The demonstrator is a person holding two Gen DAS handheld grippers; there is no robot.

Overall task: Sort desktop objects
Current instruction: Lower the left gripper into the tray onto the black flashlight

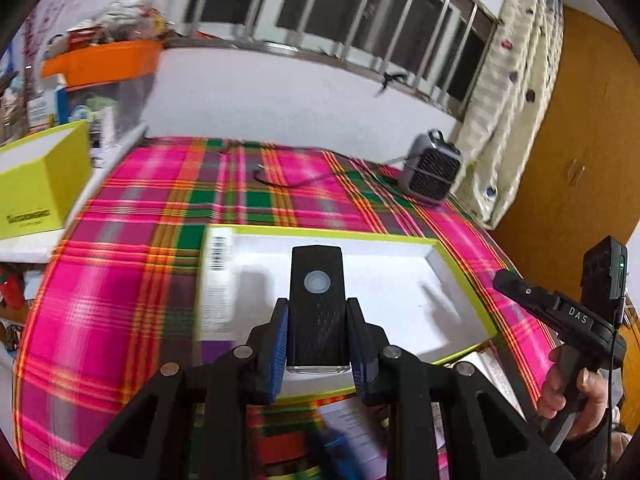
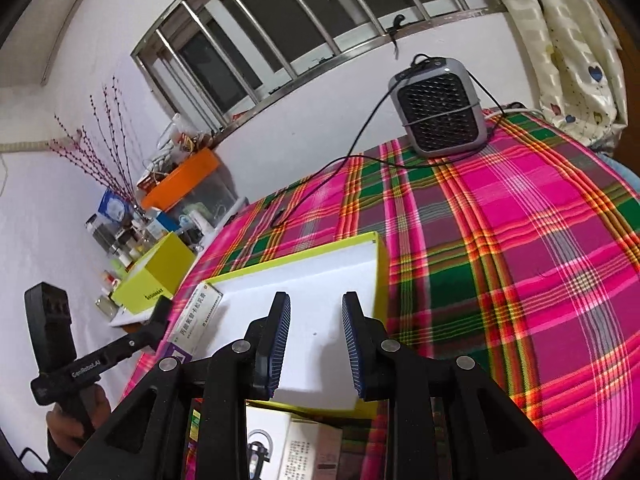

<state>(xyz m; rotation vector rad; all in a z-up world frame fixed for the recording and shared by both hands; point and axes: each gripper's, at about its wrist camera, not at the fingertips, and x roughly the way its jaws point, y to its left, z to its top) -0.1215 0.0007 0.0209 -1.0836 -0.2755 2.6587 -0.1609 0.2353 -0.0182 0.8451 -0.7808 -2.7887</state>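
A black oblong device (image 1: 316, 272) with a round grey button sits between the blue pads of my left gripper (image 1: 318, 304), which is shut on it. It hangs over a shallow white box tray (image 1: 380, 264) with lime edges on the plaid table. A white medicine box (image 1: 216, 280) lies along the tray's left side. In the right wrist view my right gripper (image 2: 316, 300) stands open over the same tray (image 2: 320, 264), with nothing between its fingers. A hand holds the right gripper (image 1: 504, 280) at the tray's right edge.
A small grey fan heater (image 2: 440, 108) stands at the table's far end, its black cable (image 2: 360, 144) trailing across the cloth. A lime box (image 2: 156, 272) and cluttered shelves with an orange bin (image 2: 180, 178) lie off the left side. Several small cartons (image 2: 304, 448) rest near the front.
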